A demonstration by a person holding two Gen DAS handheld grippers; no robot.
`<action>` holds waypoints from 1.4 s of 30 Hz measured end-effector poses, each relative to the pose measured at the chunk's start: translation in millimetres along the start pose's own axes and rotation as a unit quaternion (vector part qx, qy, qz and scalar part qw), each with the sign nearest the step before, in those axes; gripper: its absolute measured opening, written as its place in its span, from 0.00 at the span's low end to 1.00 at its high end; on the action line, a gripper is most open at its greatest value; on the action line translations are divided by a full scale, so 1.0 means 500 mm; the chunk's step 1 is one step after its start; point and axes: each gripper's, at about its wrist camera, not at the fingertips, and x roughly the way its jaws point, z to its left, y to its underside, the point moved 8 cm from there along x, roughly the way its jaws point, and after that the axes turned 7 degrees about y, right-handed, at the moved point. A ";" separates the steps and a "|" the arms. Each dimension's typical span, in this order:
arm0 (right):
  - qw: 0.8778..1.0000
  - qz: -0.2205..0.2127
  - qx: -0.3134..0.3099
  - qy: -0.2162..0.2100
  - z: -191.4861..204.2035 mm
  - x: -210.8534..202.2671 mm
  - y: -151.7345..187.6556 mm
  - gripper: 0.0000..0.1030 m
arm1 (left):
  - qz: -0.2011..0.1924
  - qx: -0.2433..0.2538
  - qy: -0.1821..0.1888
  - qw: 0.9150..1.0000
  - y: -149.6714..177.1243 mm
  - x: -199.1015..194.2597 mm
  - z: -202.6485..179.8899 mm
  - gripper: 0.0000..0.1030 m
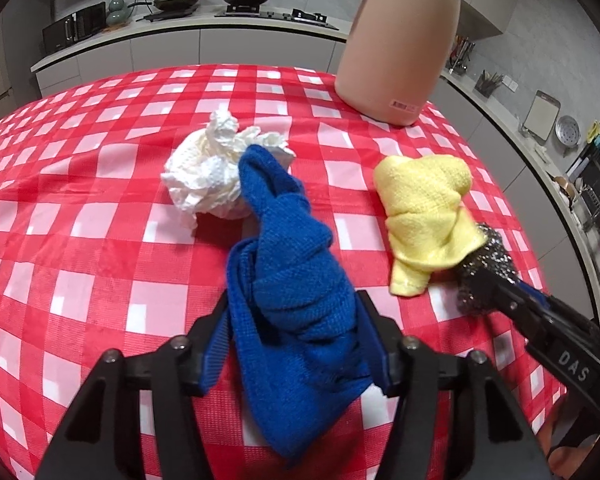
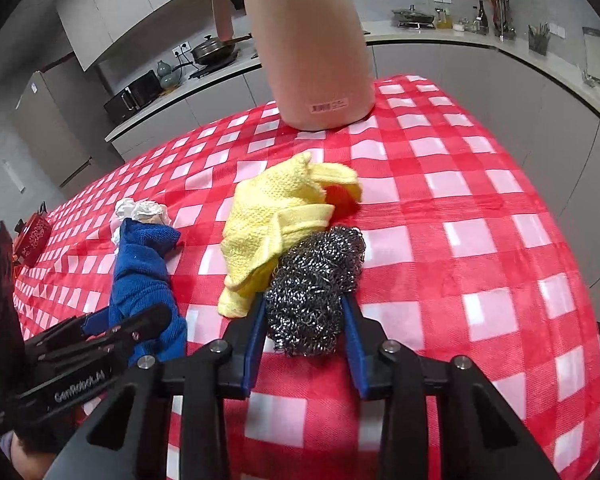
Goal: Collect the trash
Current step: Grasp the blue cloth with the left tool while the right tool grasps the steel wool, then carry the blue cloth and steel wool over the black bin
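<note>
A crumpled white paper towel lies on the red checked tablecloth. A blue cloth trails from its right side back between my left gripper's fingers, which press on it from both sides. To the right a yellow cloth lies bunched, its near corner draped over a steel wool scrubber. My right gripper is shut on that scrubber, which rests on the table. The right wrist view shows the left gripper at the lower left with the blue cloth in it.
A tall pink thermos jug stands on the table behind the yellow cloth. A small red object sits at the table's far left edge. Kitchen counters with a pan and utensils run along the back.
</note>
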 end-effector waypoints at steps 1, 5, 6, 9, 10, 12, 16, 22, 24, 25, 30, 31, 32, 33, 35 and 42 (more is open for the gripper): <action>1.000 -0.002 0.002 0.002 -0.006 -0.006 0.002 0.37 | -0.002 0.000 0.001 1.000 0.001 -0.002 -0.002 0.51; 1.000 -0.004 0.014 0.007 -0.030 -0.022 0.014 0.37 | -0.008 0.009 0.006 1.000 0.005 -0.011 -0.013 0.36; 1.000 -0.004 0.017 0.009 -0.034 -0.026 0.017 0.37 | -0.009 0.010 0.007 1.000 0.006 -0.014 -0.015 0.35; 1.000 -0.011 0.023 0.011 -0.044 -0.042 0.020 0.37 | -0.019 0.020 0.013 1.000 0.009 -0.032 -0.026 0.32; 1.000 -0.014 0.025 0.011 -0.046 -0.047 0.021 0.37 | -0.021 0.023 0.015 0.999 0.008 -0.038 -0.031 0.32; 1.000 -0.016 0.025 0.009 -0.046 -0.056 0.023 0.37 | -0.021 0.028 0.020 0.999 0.011 -0.047 -0.039 0.32; 0.999 -0.019 0.026 0.006 -0.046 -0.073 0.030 0.37 | -0.010 0.032 0.026 0.999 0.031 -0.057 -0.051 0.32; 0.999 -0.011 0.037 0.007 -0.061 -0.077 0.054 0.37 | 0.014 0.039 0.003 0.999 0.057 -0.038 -0.055 0.54; 0.999 -0.010 0.041 0.011 -0.069 -0.079 0.060 0.37 | 0.011 0.028 -0.007 1.000 0.052 -0.037 -0.053 0.72; 0.999 -0.009 0.043 0.012 -0.073 -0.079 0.063 0.37 | 0.006 0.023 -0.005 1.000 0.048 -0.038 -0.053 0.76; 0.999 -0.006 0.048 0.013 -0.081 -0.081 0.070 0.37 | 0.003 0.013 0.005 1.000 0.035 -0.014 -0.046 0.76; 0.999 -0.006 0.047 0.014 -0.081 -0.082 0.071 0.37 | 0.005 0.011 0.007 1.000 0.037 -0.011 -0.044 0.69; 0.999 -0.006 0.047 0.014 -0.081 -0.081 0.072 0.37 | 0.008 0.010 0.009 1.000 0.040 -0.007 -0.042 0.55; 0.999 -0.006 0.047 0.015 -0.081 -0.081 0.073 0.37 | 0.002 0.016 0.002 1.000 0.039 -0.010 -0.041 0.50; 0.999 -0.006 0.048 0.014 -0.079 -0.084 0.075 0.37 | 0.004 0.017 0.004 1.000 0.044 -0.012 -0.040 0.40; 0.998 -0.020 0.052 0.023 -0.078 -0.109 0.074 0.37 | -0.016 0.030 0.034 0.999 0.044 -0.057 -0.062 0.35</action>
